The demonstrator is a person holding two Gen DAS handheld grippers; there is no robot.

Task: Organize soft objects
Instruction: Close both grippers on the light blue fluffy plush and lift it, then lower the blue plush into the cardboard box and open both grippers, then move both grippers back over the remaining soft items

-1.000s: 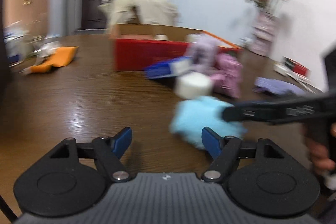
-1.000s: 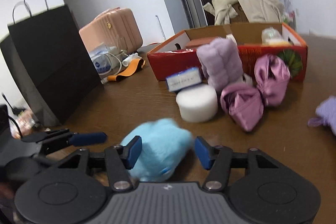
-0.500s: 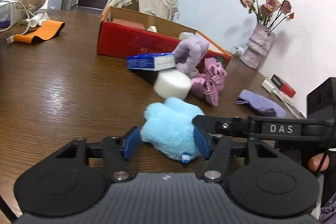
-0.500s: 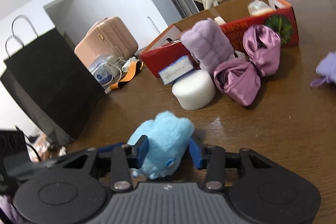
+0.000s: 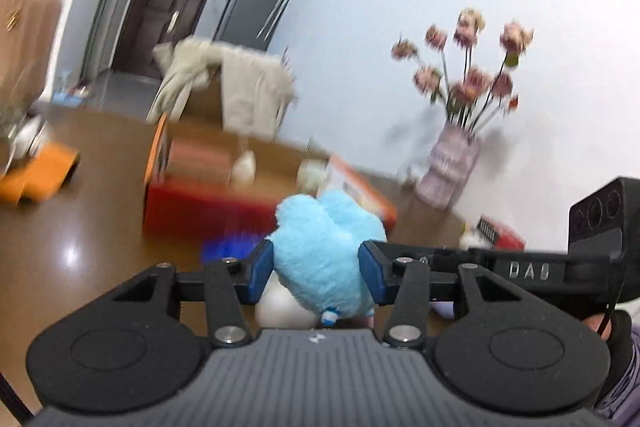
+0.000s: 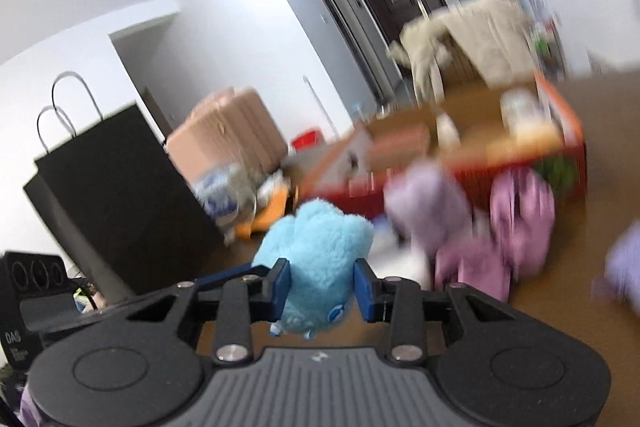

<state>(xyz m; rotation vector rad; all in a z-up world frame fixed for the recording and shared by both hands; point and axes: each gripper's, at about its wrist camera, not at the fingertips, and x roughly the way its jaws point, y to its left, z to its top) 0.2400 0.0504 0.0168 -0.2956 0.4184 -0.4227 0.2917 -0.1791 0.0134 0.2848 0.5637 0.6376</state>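
A fluffy light-blue plush toy (image 5: 320, 251) hangs above the brown table, pinched from two sides. My left gripper (image 5: 316, 265) has its blue pads pressed into the toy's flanks, and its jaws are still closing on it. In the right wrist view, the same toy (image 6: 320, 247) sits between the pads of my right gripper (image 6: 322, 283), whose jaws are also still closing on it. One finger (image 5: 440, 259) of the right gripper reaches in from the right in the left wrist view. An open red cardboard box (image 5: 200, 203) lies beyond the toy.
Below the toy is a white foam cylinder (image 5: 280, 307). A purple plush (image 6: 428, 207), pink satin bundles (image 6: 520, 219) and a lilac cloth (image 6: 624, 263) lie before the box (image 6: 500, 163). A black paper bag (image 6: 112, 187) stands on the left, a flower vase (image 5: 452, 167) on the right.
Both grippers closed their pads onto the blue plush toy from opposite sides. They then raised it off the table, and the views tilted up towards the box.
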